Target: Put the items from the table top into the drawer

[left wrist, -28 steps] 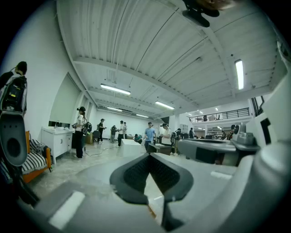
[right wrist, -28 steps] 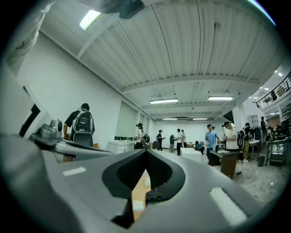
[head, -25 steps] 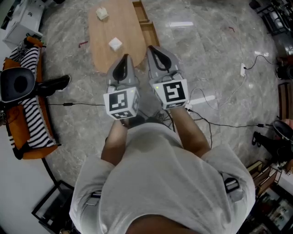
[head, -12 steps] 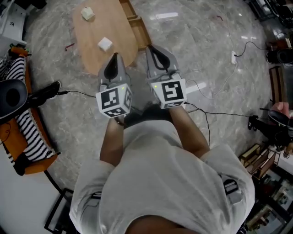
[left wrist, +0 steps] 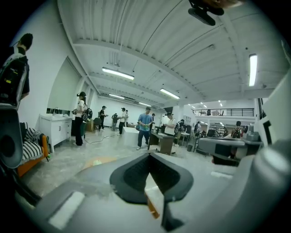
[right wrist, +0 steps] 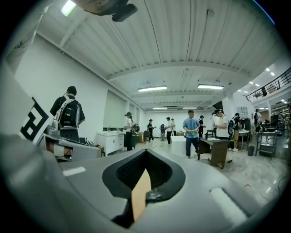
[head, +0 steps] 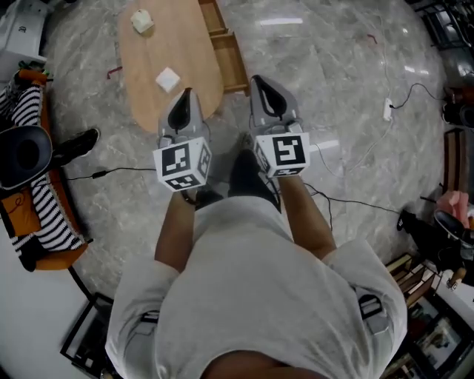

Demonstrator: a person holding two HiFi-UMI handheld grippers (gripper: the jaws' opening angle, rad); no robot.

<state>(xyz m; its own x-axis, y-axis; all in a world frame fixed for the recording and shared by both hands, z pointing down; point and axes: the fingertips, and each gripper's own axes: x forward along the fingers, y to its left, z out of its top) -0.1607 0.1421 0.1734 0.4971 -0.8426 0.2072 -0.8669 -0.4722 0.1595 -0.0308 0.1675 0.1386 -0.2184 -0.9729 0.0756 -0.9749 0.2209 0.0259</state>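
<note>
While both tools are hovering short of the oval table (head: 185,44), neither is carrying anything: the left gripper (head: 184,100) and the right gripper (head: 264,87) are each holding their jaws pressed together on nothing. The nearer white item (head: 167,78) is lying on the table top just ahead of the left gripper, slightly to its left; the farther white item (head: 142,21) is sitting towards the far end. The drawer (head: 231,63) is projecting from the table's right side. Judgement: the left gripper is standing nearer for the first pick.
</note>
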